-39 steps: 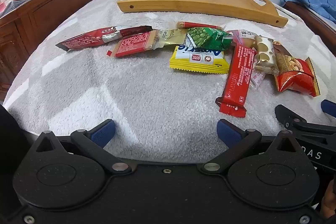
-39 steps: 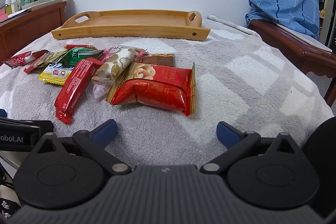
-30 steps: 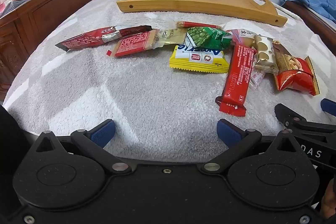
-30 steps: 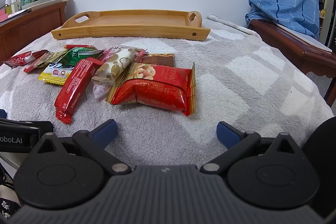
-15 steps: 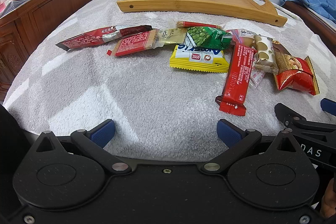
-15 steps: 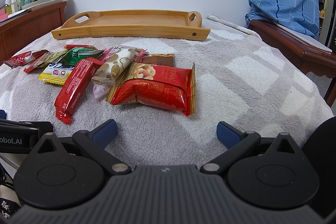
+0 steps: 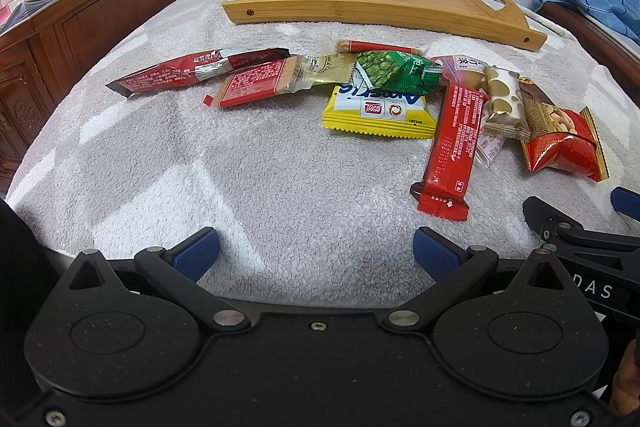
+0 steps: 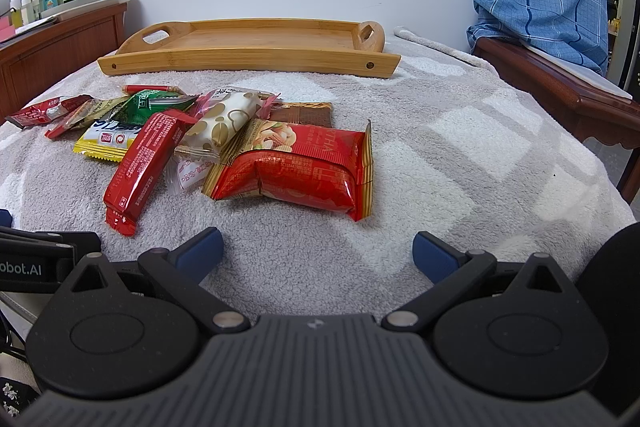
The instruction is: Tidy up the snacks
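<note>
1. Snacks all lie scattered on the grey blanket, well short of the wooden tray, which looks bare; you have everything left to move.
2. Your left gripper and right gripper both stand wide with nothing between the pads, hovering at the blanket's near edge.
3. Overlaps hide some wrappers: the brown packet sits partly under the red nut bag, so counting is uncertain.
</note>
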